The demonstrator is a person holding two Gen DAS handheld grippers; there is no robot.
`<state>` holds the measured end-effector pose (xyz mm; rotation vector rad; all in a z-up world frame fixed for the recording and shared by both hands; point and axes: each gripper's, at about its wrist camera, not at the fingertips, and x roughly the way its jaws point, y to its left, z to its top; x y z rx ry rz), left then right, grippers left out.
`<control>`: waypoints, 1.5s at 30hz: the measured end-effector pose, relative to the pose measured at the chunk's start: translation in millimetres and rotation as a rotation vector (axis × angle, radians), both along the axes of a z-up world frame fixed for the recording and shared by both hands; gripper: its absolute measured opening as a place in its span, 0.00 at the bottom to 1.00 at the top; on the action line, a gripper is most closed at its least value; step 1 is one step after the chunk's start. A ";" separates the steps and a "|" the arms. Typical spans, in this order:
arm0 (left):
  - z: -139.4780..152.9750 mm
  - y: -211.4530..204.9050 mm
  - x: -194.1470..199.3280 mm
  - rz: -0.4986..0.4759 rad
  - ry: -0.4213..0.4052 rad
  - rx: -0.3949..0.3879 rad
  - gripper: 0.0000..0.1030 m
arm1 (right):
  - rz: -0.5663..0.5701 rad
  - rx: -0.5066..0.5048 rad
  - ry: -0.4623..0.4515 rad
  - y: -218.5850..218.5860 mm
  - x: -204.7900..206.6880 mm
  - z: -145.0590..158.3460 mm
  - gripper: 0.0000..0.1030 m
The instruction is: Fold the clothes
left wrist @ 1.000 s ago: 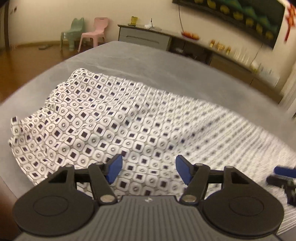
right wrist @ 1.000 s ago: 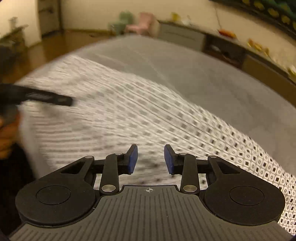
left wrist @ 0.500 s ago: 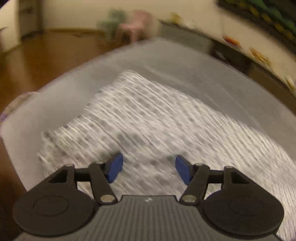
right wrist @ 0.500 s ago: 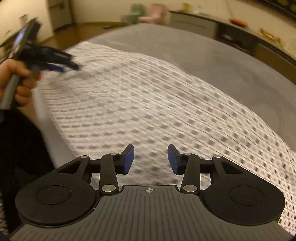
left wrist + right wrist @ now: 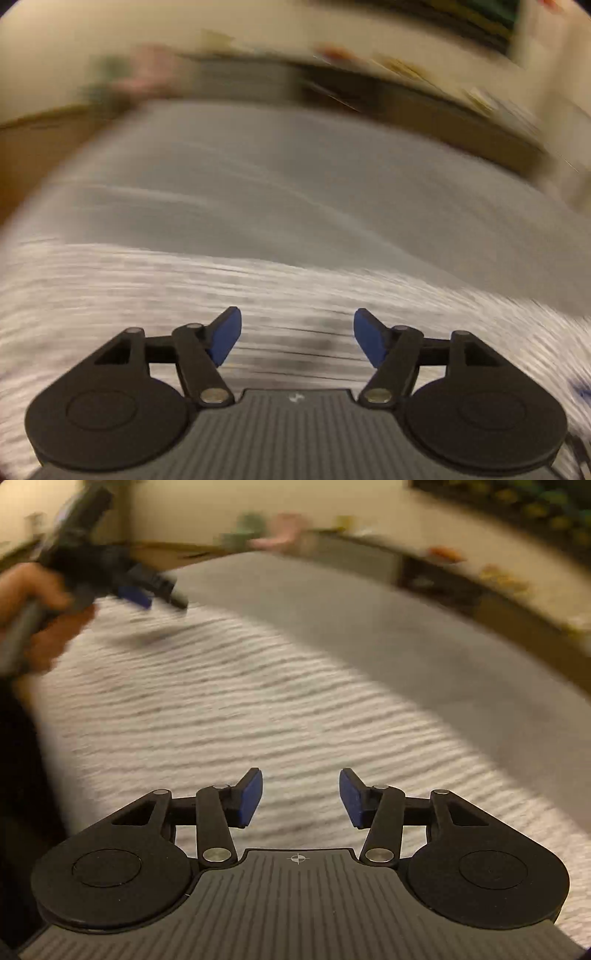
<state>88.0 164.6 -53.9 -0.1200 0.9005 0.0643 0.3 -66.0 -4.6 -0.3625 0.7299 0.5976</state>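
While both views are smeared by motion blur, the jaws of each tool read clearly. The left gripper (image 5: pixel 297 338) has its two blue-padded jaws spread wide and opening further, with nothing between them; they hang over the white garment with a small dark repeating print (image 5: pixel 110 288), and whether they touch the cloth cannot be told. The right gripper (image 5: pixel 301 797) has its two blue pads apart by a narrower gap, also opening, likewise empty, with the same cloth (image 5: pixel 258 716) lying beneath and beyond them. One garment is in view, spread across the near part of the wide grey worktop (image 5: pixel 332 602), from its left edge to the near right. In the right wrist view the left gripper (image 5: pixel 147 590) appears at the far left, gripped by a person's hand (image 5: pixel 33 616) over the garment's far left corner. Far off, blurred, stand one green chair (image 5: pixel 245 528) and one pink chair (image 5: pixel 286 530), side by side.
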 end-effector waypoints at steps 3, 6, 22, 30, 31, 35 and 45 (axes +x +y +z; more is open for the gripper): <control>-23.9 -34.0 25.4 -0.097 0.042 0.071 0.71 | -0.105 -0.016 0.052 -24.8 19.6 -15.9 0.44; -30.0 -30.1 32.6 -0.079 0.041 0.069 0.74 | -0.105 0.058 0.159 -60.3 5.2 -14.2 0.48; -34.7 -23.6 59.7 -0.170 0.025 0.039 0.79 | -0.422 0.026 0.134 -209.1 90.7 -17.7 0.55; -29.0 -45.3 41.5 -0.145 0.016 0.086 0.80 | -0.343 -0.003 0.197 -208.6 76.5 -22.5 0.65; -26.3 -46.9 35.8 -0.145 0.022 0.072 0.79 | -0.315 -0.013 0.213 -202.9 68.7 -25.8 0.65; -14.3 -71.9 25.2 -0.127 -0.039 0.028 0.73 | -0.295 -0.041 0.192 -193.9 46.4 -27.9 0.61; -27.2 -162.5 44.5 -0.298 0.066 0.116 0.78 | -0.184 -0.078 0.114 -134.9 45.8 -28.2 0.60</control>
